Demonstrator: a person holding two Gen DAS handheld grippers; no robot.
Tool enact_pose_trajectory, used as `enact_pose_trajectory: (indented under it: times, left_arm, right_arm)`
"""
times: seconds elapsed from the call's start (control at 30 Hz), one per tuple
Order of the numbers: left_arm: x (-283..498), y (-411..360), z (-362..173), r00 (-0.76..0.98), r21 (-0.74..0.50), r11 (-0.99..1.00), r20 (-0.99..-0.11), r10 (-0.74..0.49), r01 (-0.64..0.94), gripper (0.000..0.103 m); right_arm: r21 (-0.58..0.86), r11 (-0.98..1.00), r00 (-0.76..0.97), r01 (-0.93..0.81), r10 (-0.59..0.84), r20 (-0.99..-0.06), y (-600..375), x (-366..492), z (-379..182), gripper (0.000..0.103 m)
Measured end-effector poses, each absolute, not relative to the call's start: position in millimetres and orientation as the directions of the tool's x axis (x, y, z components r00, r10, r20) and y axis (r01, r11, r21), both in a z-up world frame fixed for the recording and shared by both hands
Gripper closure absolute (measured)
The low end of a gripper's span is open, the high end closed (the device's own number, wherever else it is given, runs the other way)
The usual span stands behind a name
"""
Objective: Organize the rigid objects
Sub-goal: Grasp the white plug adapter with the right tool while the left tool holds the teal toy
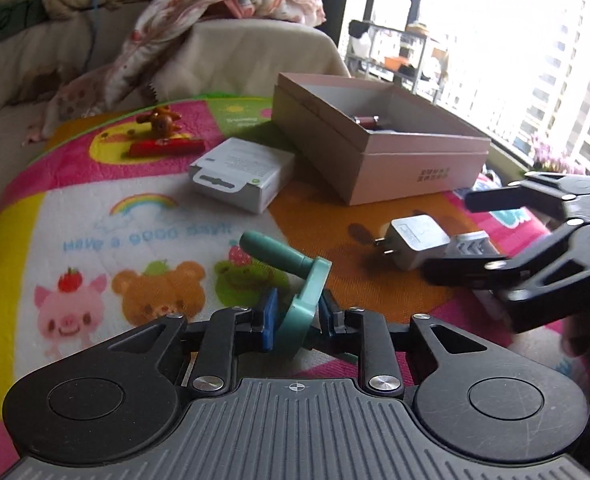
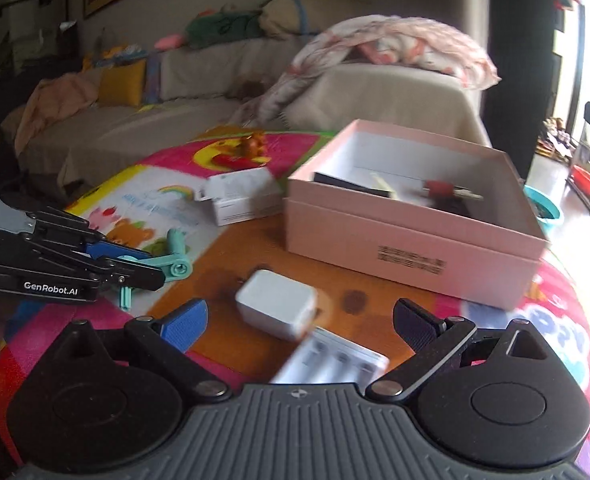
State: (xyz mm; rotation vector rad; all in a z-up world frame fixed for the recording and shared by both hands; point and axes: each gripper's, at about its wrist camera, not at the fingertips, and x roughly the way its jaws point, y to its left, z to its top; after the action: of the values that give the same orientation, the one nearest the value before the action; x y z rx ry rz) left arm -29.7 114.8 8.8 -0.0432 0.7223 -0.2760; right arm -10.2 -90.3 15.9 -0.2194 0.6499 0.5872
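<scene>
A teal plastic crank-shaped tool (image 1: 303, 300) with a round handle sticks out from between the blue pads of my left gripper (image 1: 295, 312), which is shut on its flat plate just above the colourful mat. In the right wrist view the same tool (image 2: 175, 266) pokes out of the left gripper (image 2: 135, 260). My right gripper (image 2: 303, 316) is open, its fingers spread either side of a white plug adapter (image 2: 277, 304) and a white battery charger (image 2: 331, 364) lying on the mat. From the left wrist view the right gripper (image 1: 451, 236) reaches in from the right over the adapter (image 1: 415, 244).
An open pink box (image 2: 415, 248) holding a few items stands behind the adapter. A small white carton (image 1: 243, 176) lies left of it. Further back lie a red stick-shaped item (image 1: 167, 146) and a brown toy figure (image 1: 161, 118). A sofa with blankets lies beyond the mat.
</scene>
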Motion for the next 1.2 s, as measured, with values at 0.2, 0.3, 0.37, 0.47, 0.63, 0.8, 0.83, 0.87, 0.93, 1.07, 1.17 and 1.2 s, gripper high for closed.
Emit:
enact_pose_trajectory:
  times: [0.2,0.3,0.37,0.47,0.63,0.8,0.83,0.87,0.93,1.07,1.17,1.2]
  left_arm:
    - [-33,115,5,0.73,-0.18,0.956,-0.617,-0.293,0.231,0.072]
    - [-34,109,6,0.736,-0.138,0.961,-0.619,-0.274,0.242,0.072]
    - [-35,105,6,0.743,-0.113,0.966,-0.621,-0.251,0.232,0.073]
    - [-32,103,5,0.754,-0.101,0.974,-0.618,-0.221,0.202,0.079]
    - [-36,96,6,0.741,-0.118,0.959,-0.612,-0.275,0.258,0.082]
    - [-52,73,8,0.696,-0.104,0.928,-0.632,-0.34,0.359,0.082]
    - [-54,68,8,0.687,-0.104,0.922,-0.637,-0.351,0.374,0.082]
    - [-56,63,8,0.678,-0.106,0.916,-0.641,-0.36,0.387,0.082]
    - [-57,54,9,0.666,-0.1,0.908,-0.648,-0.37,0.408,0.087]
    - [-51,48,7,0.674,-0.089,0.918,-0.653,-0.346,0.386,0.087]
    - [-44,48,6,0.69,-0.104,0.93,-0.643,-0.333,0.353,0.087]
    - [-43,48,5,0.695,-0.101,0.932,-0.64,-0.328,0.347,0.087]
  right_arm:
    - [0.001,0.806,0.586,-0.592,0.432,-0.686,-59,10,8,0.018]
    - [-0.037,0.797,0.587,-0.602,0.411,-0.697,-56,8,4,0.04]
    - [-0.033,0.799,0.581,-0.601,0.409,-0.703,-61,6,6,0.042]
    - [-0.036,0.804,0.591,-0.594,0.405,-0.697,-72,0,10,0.042]
    - [-0.041,0.821,0.634,-0.57,0.408,-0.657,-107,-18,28,0.045]
    - [-0.088,0.846,0.694,-0.526,0.367,-0.62,-143,-35,42,0.067]
    - [-0.093,0.849,0.699,-0.52,0.36,-0.618,-149,-37,42,0.067]
    - [-0.098,0.851,0.701,-0.516,0.354,-0.619,-154,-37,41,0.067]
    - [-0.106,0.86,0.707,-0.5,0.334,-0.624,-164,-37,36,0.06]
    - [-0.07,0.871,0.695,-0.486,0.336,-0.636,-174,-37,25,0.03]
    - [0.001,0.872,0.661,-0.49,0.373,-0.651,-170,-32,20,0.029]
    - [0.026,0.87,0.65,-0.493,0.388,-0.654,-167,-30,19,0.028]
